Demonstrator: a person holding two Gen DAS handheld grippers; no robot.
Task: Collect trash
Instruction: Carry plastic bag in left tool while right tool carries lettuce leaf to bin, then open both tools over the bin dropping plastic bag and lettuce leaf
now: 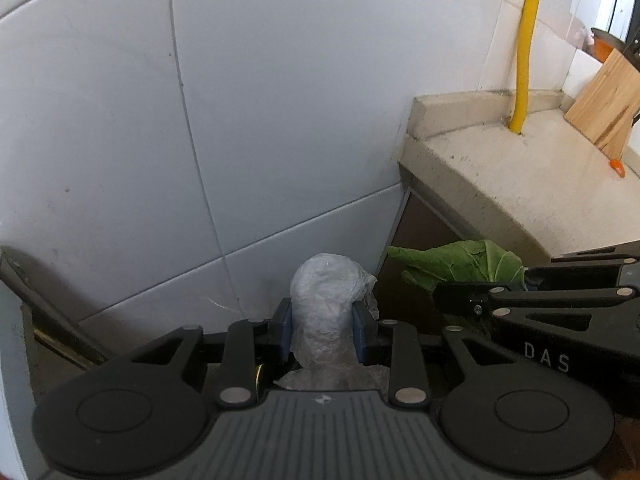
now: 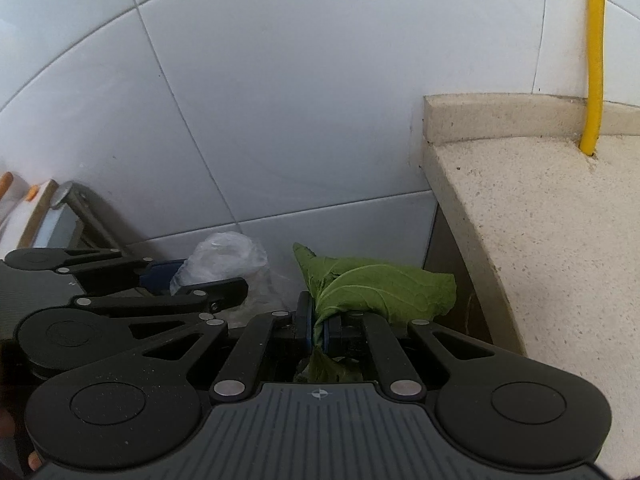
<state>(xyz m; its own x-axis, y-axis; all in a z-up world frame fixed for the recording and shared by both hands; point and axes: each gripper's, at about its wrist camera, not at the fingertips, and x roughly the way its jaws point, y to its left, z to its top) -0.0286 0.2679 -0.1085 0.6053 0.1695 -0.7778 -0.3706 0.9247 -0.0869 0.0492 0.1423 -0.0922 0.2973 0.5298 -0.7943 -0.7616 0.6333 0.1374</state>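
A crumpled wad of clear plastic (image 1: 326,288) stands up between the blue pads of my left gripper (image 1: 323,330), which is shut on it. In the right wrist view the same wad (image 2: 224,254) shows at the left gripper (image 2: 188,276), to the left. My right gripper (image 2: 318,324) is shut on a green leaf (image 2: 380,284), pinched near its stalk end and fanning out past the pads. The left wrist view shows the leaf (image 1: 464,262) and right gripper (image 1: 524,278) close on the right. Both grippers sit side by side, pointing down toward the tiled wall.
A speckled stone counter (image 2: 540,220) juts out on the right, with a dark cabinet side below it. A yellow pipe (image 1: 526,52) rises from the counter, and a wooden board (image 1: 608,108) leans at its far end. A metal-edged object (image 2: 72,200) stands at the left.
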